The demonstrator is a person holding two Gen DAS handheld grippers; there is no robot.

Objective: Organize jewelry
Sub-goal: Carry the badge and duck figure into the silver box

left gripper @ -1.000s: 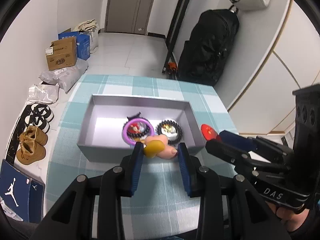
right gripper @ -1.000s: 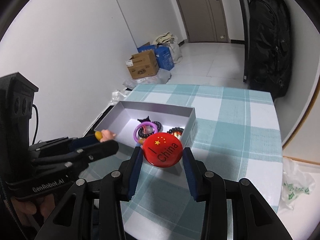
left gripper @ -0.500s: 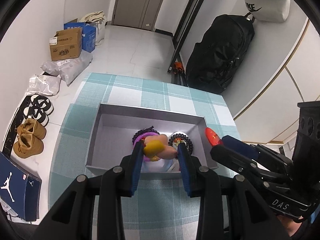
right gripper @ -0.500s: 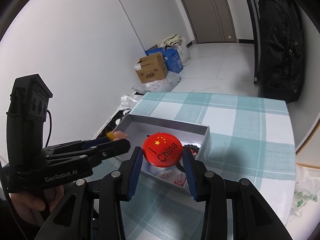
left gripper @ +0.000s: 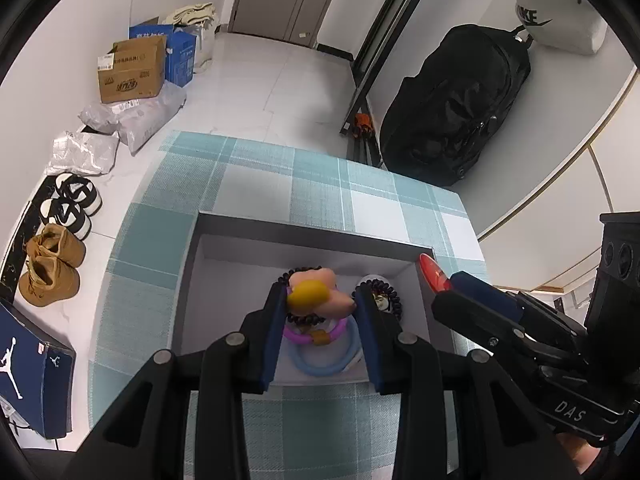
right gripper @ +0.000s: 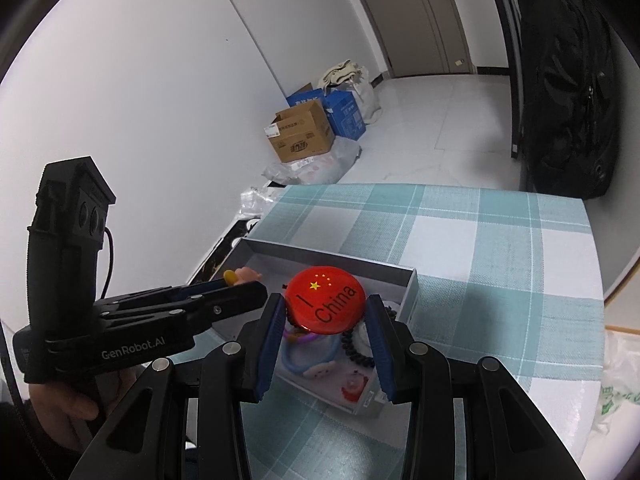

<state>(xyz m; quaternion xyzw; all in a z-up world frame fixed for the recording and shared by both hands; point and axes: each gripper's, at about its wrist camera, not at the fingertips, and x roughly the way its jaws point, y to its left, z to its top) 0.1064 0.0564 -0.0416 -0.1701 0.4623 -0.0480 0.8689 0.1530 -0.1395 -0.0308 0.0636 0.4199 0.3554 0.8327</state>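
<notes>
My left gripper (left gripper: 320, 300) is shut on a small pink and yellow figure (left gripper: 316, 294) and holds it above the grey open box (left gripper: 192, 264). Under it lie a purple ring (left gripper: 308, 336), a light blue ring (left gripper: 320, 364) and a black bead bracelet (left gripper: 390, 300). My right gripper (right gripper: 326, 308) is shut on a round red China flag badge (right gripper: 326, 304), held over the box's right part (right gripper: 412, 284). The badge's edge also shows in the left wrist view (left gripper: 434, 274). The left gripper with the figure (right gripper: 240, 276) shows in the right wrist view.
The box sits on a teal and white checked tablecloth (left gripper: 280, 184). On the floor are cardboard boxes (left gripper: 132, 68), shoes (left gripper: 52, 264), plastic bags and a black backpack (left gripper: 452, 108). A plastic bag (right gripper: 616, 384) lies right of the table.
Both grippers have moved forward and up over the box, each still holding its item. The view now looks more steeply down into the box.
</notes>
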